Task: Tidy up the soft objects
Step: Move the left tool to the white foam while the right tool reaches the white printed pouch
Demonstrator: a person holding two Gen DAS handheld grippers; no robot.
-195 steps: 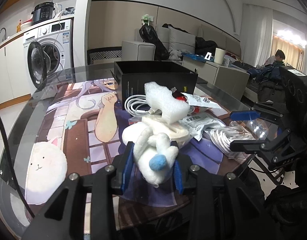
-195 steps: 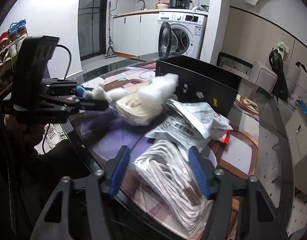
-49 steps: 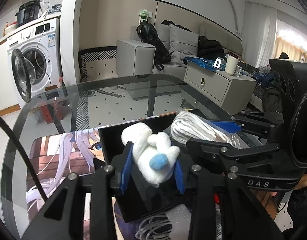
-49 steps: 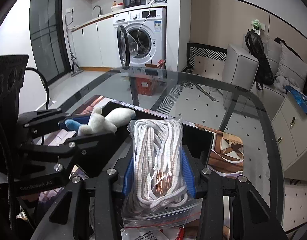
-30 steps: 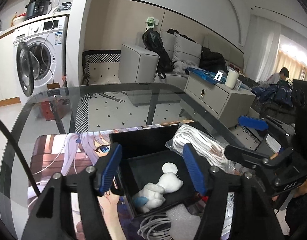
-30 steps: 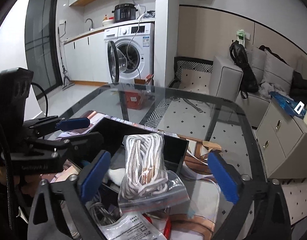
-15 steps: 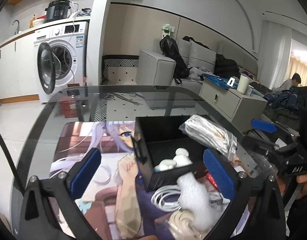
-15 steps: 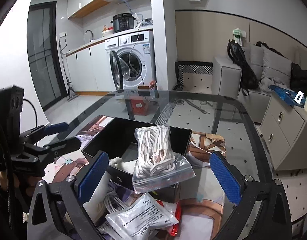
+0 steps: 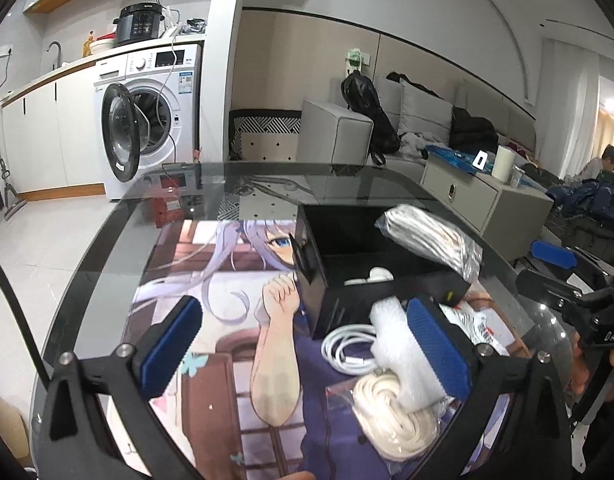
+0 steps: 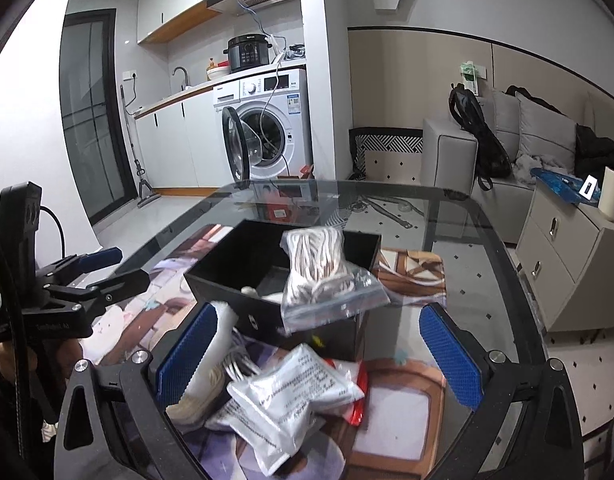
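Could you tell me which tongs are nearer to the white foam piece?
Left. The left tongs stand open with one pad beside the white foam piece; the right tongs hover open farther off, over packets.

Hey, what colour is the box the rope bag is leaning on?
Black: the box under the rope bag shows best in the right wrist view.

On your glass table (image 10: 459, 216) the printed mat (image 9: 227, 280) lies flat, and the open box (image 9: 327, 236) stands on the mat's far part, toward the far edge and right of the middle as your left wrist camera sees it. A plush toy (image 9: 371, 276) lies in the box, while the bagged rope (image 10: 319, 276) rests across the box's right wall, partly hanging outside. Before the box, toward the near edge, the foam piece (image 9: 391, 336), the cable coil (image 9: 347, 352), the cord bundle (image 9: 391, 416) and the packets (image 10: 295, 392) lie piled touching one another.
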